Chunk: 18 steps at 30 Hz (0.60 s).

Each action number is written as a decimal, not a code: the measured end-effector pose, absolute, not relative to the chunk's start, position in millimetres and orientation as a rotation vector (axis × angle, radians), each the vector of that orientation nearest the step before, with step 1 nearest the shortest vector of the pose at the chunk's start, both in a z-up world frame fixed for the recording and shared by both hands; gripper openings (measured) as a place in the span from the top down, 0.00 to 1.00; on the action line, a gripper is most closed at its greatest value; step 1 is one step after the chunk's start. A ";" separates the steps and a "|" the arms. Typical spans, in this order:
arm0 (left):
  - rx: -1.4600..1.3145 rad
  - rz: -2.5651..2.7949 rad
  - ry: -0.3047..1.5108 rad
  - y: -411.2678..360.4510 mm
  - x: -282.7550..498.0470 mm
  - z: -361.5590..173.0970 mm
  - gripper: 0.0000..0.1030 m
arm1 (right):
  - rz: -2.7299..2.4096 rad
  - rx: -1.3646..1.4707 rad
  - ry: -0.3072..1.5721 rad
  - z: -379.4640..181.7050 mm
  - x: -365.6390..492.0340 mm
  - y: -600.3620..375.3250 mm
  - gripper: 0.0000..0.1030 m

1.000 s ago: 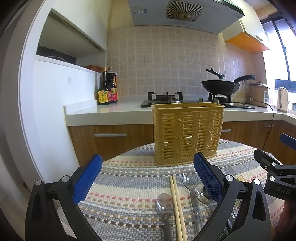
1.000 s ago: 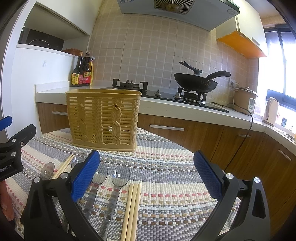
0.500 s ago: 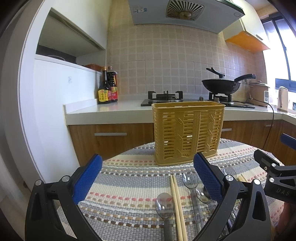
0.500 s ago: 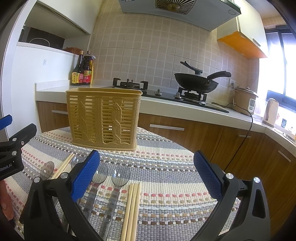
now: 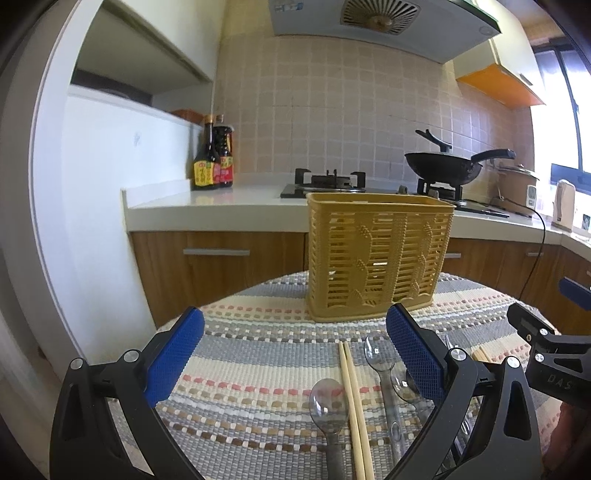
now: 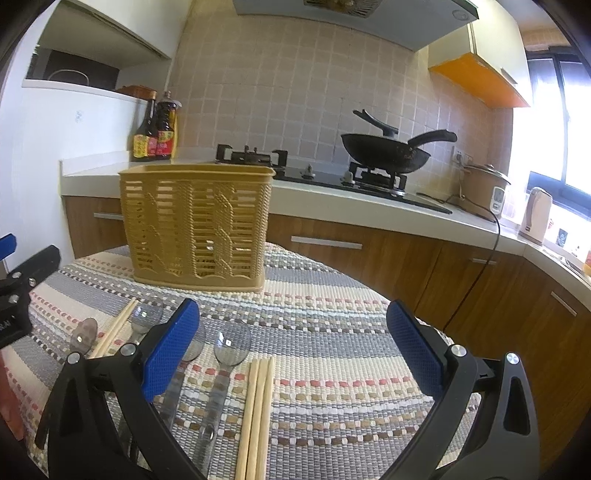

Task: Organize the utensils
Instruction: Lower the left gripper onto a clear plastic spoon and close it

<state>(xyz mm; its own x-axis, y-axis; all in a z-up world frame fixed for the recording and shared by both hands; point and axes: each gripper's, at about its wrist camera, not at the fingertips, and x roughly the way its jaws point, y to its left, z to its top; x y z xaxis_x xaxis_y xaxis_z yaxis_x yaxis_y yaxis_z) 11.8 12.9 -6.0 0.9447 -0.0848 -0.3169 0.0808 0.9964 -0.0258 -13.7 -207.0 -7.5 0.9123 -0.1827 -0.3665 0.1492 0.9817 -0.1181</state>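
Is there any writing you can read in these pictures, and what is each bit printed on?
"DAS": white letters on the black body of the right tool, cut off at the picture's edge.
Yellow and red labels on the two dark sauce bottles: too small to read.
Sticker on the grey range hood: blurred.
Panel on the beige rice cooker: unreadable.
Lettering on the left tool: cut off, unreadable.

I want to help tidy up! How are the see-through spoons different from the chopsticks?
The spoons are clear plastic with round bowls; the chopsticks are pale wood, straight and thin all along. More spoons than chopstick bundles show. Both lie flat on the striped mat, in front of the yellow basket, not yet inside it.
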 end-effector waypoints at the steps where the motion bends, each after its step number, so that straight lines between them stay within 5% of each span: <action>1: -0.026 -0.085 0.335 15.5 13.7 -6.6 0.07 | -0.172 -0.090 0.387 -7.6 -13.6 -207.1 0.06; 13: -0.072 -0.108 0.408 26.7 25.5 -10.9 0.08 | -0.210 -0.142 0.443 -10.9 -2.1 -200.6 0.06; 18: -0.167 -0.208 0.559 62.7 41.1 3.3 0.21 | -0.229 -0.197 0.508 -13.2 7.3 -197.4 0.06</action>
